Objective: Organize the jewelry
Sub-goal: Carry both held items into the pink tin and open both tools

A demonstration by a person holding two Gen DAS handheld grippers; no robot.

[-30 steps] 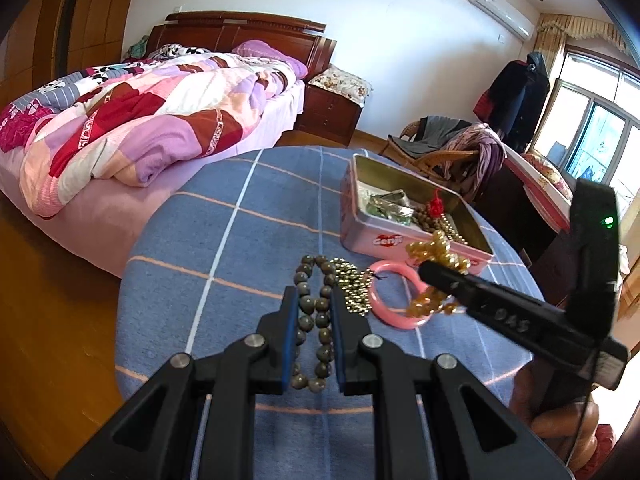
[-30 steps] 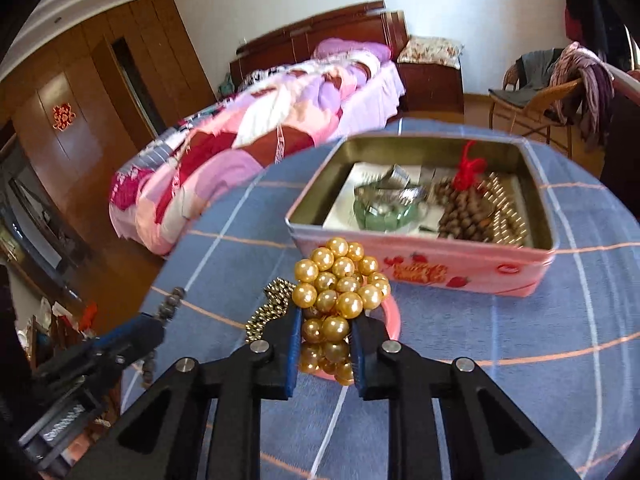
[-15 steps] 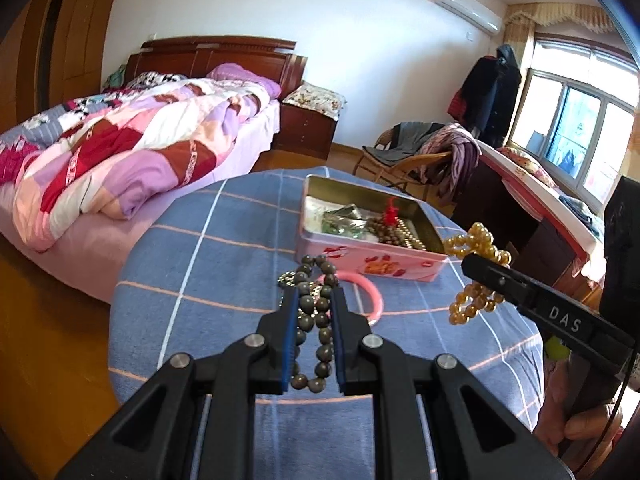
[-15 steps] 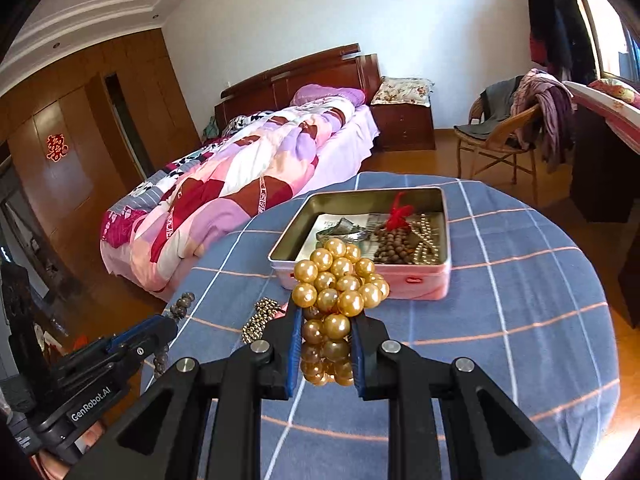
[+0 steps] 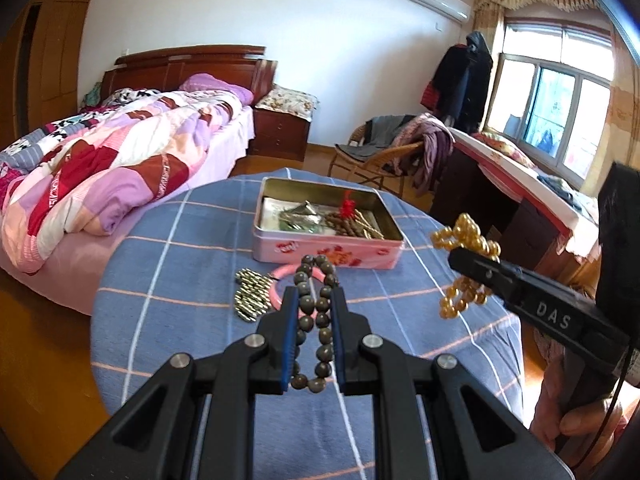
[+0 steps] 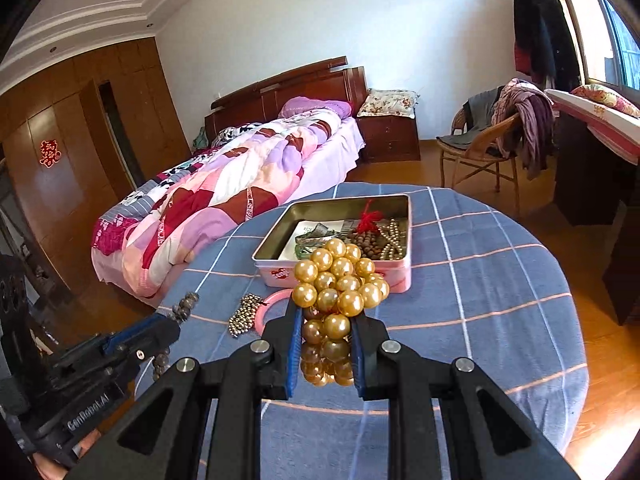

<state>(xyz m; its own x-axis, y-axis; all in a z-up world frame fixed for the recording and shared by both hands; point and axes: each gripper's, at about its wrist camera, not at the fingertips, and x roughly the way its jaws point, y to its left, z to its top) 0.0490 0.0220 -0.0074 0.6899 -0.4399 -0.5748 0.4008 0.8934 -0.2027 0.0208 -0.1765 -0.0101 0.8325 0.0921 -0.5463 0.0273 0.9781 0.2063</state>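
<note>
Right gripper [image 6: 324, 312] is clamping the gold pearl strand [image 6: 340, 284] at centre frame; left gripper [image 5: 315, 308] is pinching the dark bead bracelet [image 5: 316, 316]. Both are probably hanging above the table [image 6: 500, 280]. Carry each over the pink tin [image 6: 336, 276] rim at mid-frame, then release. Open cloth is lying right.

White walls [image 5: 340, 12], wooden bed [image 5: 188, 60], sunlit window [image 5: 556, 108], wardrobe [image 6: 80, 136]

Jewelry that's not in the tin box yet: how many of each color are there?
Gold: 1, the pearl strand in the right gripper.
Dark brown: 1, the bead bracelet in the left gripper.
Pink: 1, the bangle on the table.
Silvery: 1, the bead chain on the table.
Total: 4.
</note>
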